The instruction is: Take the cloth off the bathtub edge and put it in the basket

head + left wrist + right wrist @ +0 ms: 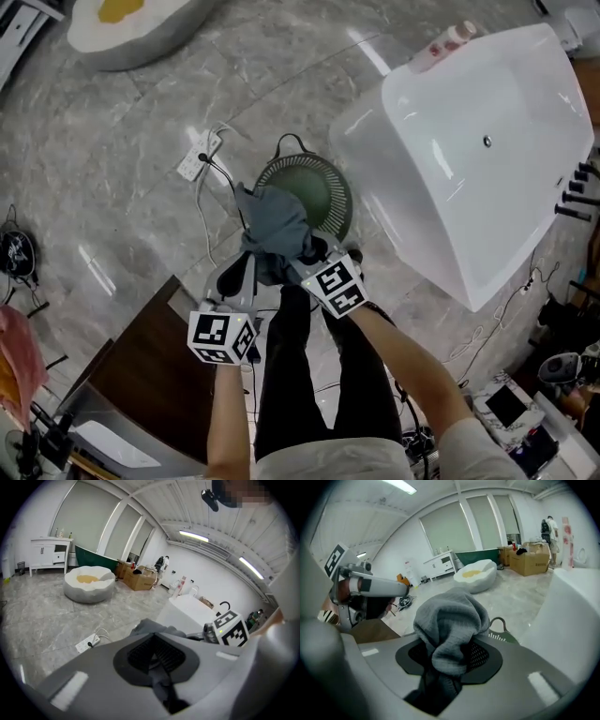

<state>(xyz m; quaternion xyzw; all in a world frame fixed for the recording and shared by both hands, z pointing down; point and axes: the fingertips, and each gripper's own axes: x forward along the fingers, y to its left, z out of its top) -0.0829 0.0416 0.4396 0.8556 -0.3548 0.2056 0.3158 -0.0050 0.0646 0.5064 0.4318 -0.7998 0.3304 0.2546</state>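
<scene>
A grey cloth [277, 228] hangs bunched above the round green basket [317, 190], which stands on the floor left of the white bathtub [487, 187]. Both grippers hold it. My right gripper [306, 259] is shut on a thick fold of the cloth [451, 620], and the basket's rim [500, 633] shows just behind it. My left gripper [244, 274] pinches a thin strip of the cloth [151, 628] between its pads. The bathtub [187, 609] lies beyond the left jaws and also fills the right of the right gripper view [576, 606].
A white power strip [199, 157] with a cable lies on the marble floor left of the basket. A round white cushion [131, 28] sits far left. Bottles [445, 42] stand at the tub's corner. A brown cabinet [141, 366] is at my left, and my legs are below.
</scene>
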